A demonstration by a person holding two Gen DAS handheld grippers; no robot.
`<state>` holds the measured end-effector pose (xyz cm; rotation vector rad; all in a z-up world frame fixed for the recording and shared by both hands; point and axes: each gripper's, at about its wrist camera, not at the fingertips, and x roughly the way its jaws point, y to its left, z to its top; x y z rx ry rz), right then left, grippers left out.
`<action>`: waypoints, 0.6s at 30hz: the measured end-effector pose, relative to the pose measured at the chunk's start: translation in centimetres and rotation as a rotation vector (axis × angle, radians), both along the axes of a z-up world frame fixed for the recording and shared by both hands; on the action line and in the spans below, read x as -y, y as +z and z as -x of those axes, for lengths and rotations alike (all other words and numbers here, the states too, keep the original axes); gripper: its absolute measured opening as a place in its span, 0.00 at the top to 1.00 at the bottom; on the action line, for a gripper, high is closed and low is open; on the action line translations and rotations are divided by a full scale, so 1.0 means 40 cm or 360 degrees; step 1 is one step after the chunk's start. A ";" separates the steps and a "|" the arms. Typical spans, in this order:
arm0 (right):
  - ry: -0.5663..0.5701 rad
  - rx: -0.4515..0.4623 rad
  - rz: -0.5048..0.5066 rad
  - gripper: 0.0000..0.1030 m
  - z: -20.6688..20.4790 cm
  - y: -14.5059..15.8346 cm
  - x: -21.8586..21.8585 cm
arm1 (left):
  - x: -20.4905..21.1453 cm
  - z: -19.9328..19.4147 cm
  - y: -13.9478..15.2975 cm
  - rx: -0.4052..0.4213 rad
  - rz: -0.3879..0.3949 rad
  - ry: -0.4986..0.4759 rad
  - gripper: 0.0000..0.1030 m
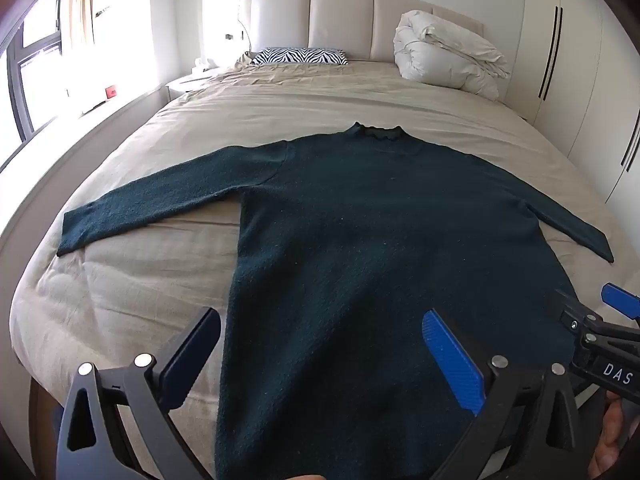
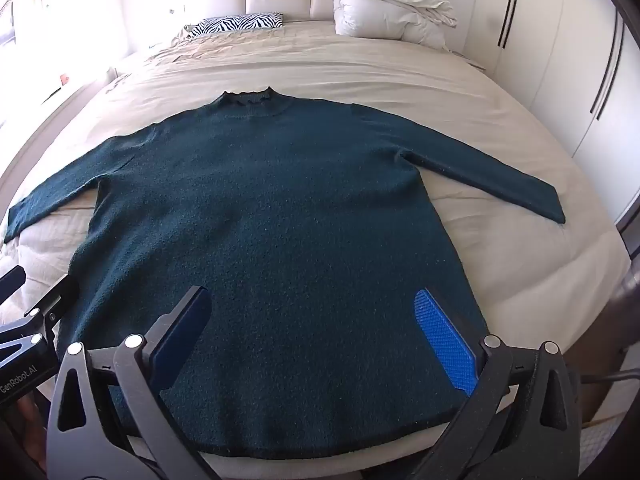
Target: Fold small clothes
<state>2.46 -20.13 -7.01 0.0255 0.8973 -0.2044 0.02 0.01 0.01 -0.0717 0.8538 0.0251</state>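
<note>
A dark teal sweater (image 2: 256, 216) lies flat on a beige bed cover (image 1: 120, 288), collar away from the fingers, hem nearest them, both sleeves spread out to the sides. The left gripper (image 1: 320, 344) hangs over the hem end with its fingers spread wide and nothing between the pads; the sweater's left side edge runs just inside the dark left finger (image 1: 192, 356), while the blue-padded finger (image 1: 452, 360) sits over the body of the knit. Whether either fingertip touches the cloth cannot be told. The right gripper (image 2: 316, 328) is likewise spread wide and holds nothing, both its fingers over the lower body of the sweater, the hem passing below and behind the fingertips. Each gripper shows at the edge of the other's view, close beside it. Beyond the collar, far from the fingers, lie a zebra-print pillow (image 1: 300, 56) and a bunched white duvet (image 1: 444, 56) against the padded headboard (image 1: 340, 12).
</note>
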 end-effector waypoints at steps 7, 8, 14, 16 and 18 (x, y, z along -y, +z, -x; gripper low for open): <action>-0.0009 0.0000 0.0014 0.00 0.001 0.001 0.003 | -0.011 -0.007 -0.003 -0.0005 0.0001 -0.0002 0.00; -0.0010 0.0001 0.0014 0.00 0.005 -0.006 0.003 | -0.008 0.006 -0.007 0.0006 -0.0013 0.0001 0.00; -0.0007 -0.0007 0.0022 0.00 0.006 -0.011 0.003 | -0.001 0.003 -0.009 -0.0005 -0.0018 0.0001 0.00; -0.0004 -0.0011 0.0025 0.00 0.007 -0.006 0.004 | -0.001 0.003 -0.010 -0.0005 -0.0020 0.0002 0.00; -0.0004 -0.0010 0.0027 0.00 0.014 -0.013 0.000 | 0.000 0.003 -0.010 -0.0004 -0.0019 0.0002 0.00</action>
